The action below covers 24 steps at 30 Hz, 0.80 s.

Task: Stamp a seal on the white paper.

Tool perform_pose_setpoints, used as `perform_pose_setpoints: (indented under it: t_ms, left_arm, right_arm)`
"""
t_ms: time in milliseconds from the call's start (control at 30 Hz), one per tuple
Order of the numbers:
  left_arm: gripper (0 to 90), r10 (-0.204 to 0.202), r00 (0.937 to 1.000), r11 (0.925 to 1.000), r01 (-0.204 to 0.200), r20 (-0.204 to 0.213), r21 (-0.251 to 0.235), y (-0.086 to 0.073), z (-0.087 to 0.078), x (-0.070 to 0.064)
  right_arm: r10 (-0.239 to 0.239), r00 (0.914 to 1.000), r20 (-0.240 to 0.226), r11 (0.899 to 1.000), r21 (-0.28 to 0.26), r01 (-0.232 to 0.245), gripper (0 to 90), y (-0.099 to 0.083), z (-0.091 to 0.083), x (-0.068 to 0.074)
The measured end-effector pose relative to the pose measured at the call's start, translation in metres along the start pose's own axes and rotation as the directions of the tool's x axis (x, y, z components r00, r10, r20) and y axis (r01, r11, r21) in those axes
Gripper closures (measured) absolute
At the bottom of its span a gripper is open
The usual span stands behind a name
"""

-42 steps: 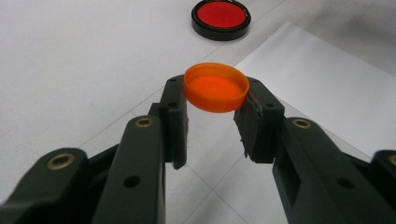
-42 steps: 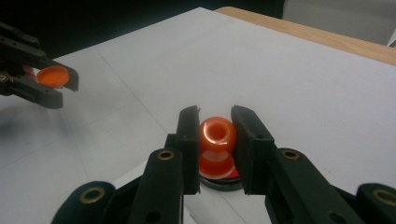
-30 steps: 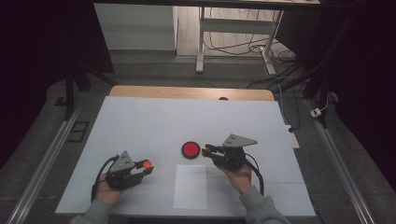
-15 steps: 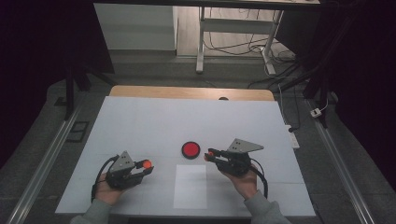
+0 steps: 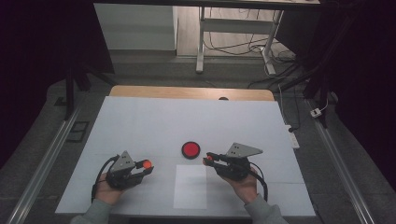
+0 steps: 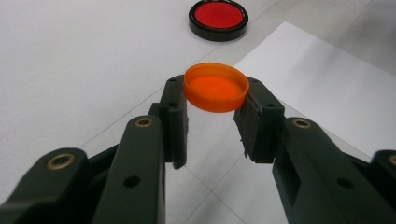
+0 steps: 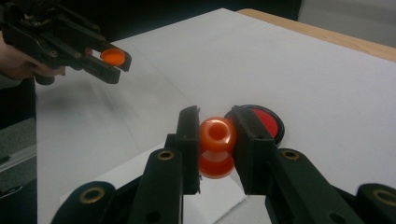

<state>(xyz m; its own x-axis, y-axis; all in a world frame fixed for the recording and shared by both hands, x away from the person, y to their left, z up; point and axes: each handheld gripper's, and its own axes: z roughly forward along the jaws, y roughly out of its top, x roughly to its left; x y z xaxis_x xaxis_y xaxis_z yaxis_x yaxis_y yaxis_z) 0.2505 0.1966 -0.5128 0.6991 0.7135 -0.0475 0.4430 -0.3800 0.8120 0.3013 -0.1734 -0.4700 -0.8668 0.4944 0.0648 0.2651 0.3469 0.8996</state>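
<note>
I've got my left gripper (image 5: 142,168) low in the lower left of the high view, its tongs pinched on a shallow orange plastic cap (image 6: 216,87), which sits open side up at the tips, centre of the left gripper view. My right gripper (image 5: 208,158) is in the lower middle of the high view, tongs clamped narrow on a small glossy orange spool-shaped piece (image 7: 217,147), dead centre of the right gripper view, its hollow end facing the camera. Just beyond it lies a round red disc with a black rim (image 5: 190,149), flat on the white table cover (image 5: 154,121), near the middle of the high view. A white sheet of paper (image 5: 190,186) lies between my two hands, bottom centre. The two grippers are well apart.
</note>
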Motion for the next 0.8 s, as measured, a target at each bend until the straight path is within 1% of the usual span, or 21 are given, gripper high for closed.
perform_pose_setpoints:
  t_ms: [100,233,433,467,700,800]
  left_arm:
    - [64.4,-0.001,1.0000,1.0000,0.001,0.000,0.002,0.000,0.000,0.000]
    - [64.4,-0.005,1.0000,1.0000,0.005,-0.003,0.005,0.000,0.001,0.000]
    - [64.4,-0.006,1.0000,1.0000,0.006,0.001,0.006,0.000,0.001,0.001]
    - [64.4,-0.006,1.0000,1.0000,0.006,0.001,0.006,0.000,0.001,0.001]
    - [64.4,-0.007,1.0000,1.0000,0.007,0.000,0.004,0.000,0.001,0.000]
    - [64.4,-0.007,1.0000,1.0000,0.007,0.000,0.004,0.000,0.001,0.000]
  right_arm:
    - [-0.010,0.9999,-0.010,1.000,0.003,0.010,72.5,-0.001,0.000,0.003]
    - [-0.003,0.9997,-0.024,1.000,0.001,0.003,72.5,-0.003,0.000,0.006]
    - [-0.002,0.9992,-0.039,1.000,0.015,0.002,72.5,-0.006,0.002,0.010]
    - [-0.001,0.9992,-0.040,1.000,0.013,0.002,72.5,-0.007,0.003,0.011]
    - [-0.009,0.9975,-0.070,0.999,0.045,0.012,72.5,-0.009,0.012,0.019]
    - [-0.015,0.9967,-0.080,0.999,0.048,0.019,72.5,-0.009,0.015,0.022]
